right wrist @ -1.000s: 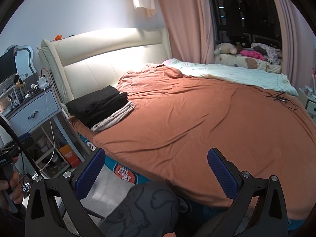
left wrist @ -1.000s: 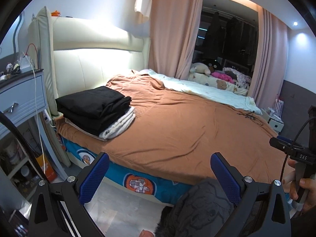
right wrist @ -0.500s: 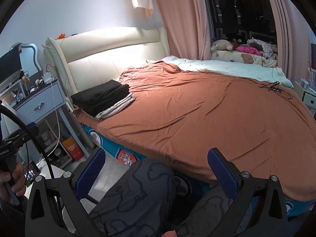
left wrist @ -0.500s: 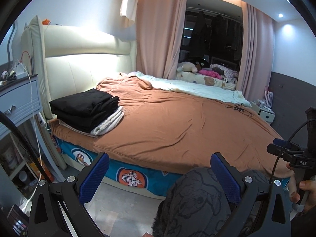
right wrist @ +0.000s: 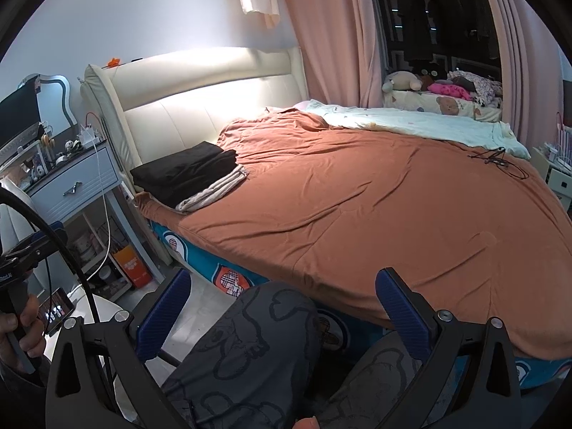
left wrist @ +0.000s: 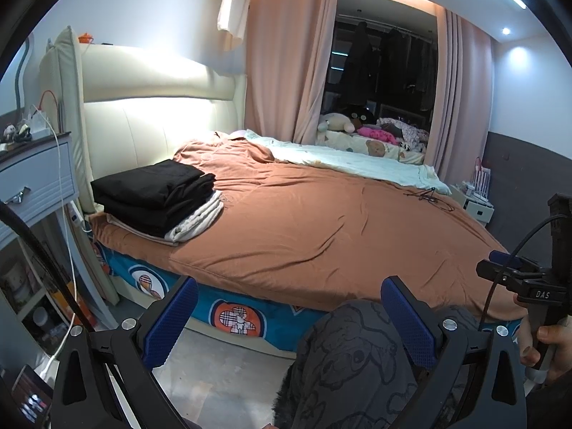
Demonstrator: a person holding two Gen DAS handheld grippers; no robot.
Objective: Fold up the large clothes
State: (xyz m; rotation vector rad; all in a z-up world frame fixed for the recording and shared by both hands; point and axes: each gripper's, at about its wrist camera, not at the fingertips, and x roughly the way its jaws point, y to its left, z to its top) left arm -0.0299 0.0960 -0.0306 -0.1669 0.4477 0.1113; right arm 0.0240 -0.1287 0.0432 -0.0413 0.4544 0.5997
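A stack of folded clothes [left wrist: 157,196], black pieces on top of a pale one, lies on the near left corner of the bed by the headboard; it also shows in the right wrist view [right wrist: 191,178]. The bed is covered by an orange-brown sheet [left wrist: 321,221]. My left gripper [left wrist: 289,318] is open and empty, held off the bed's near edge above the person's knees. My right gripper [right wrist: 282,307] is open and empty, also off the bed's edge above the knees [right wrist: 250,339].
A grey nightstand [left wrist: 32,186] with a white cable stands left of the bed. A pale blue blanket [left wrist: 354,164] lies along the far side, and a black cable [left wrist: 429,196] lies on the sheet at the far right. Pink curtains [left wrist: 282,57] hang behind.
Both grippers have drawn back and risen from the bed edge; the person's knees now show more in both views. Jaws stay open.
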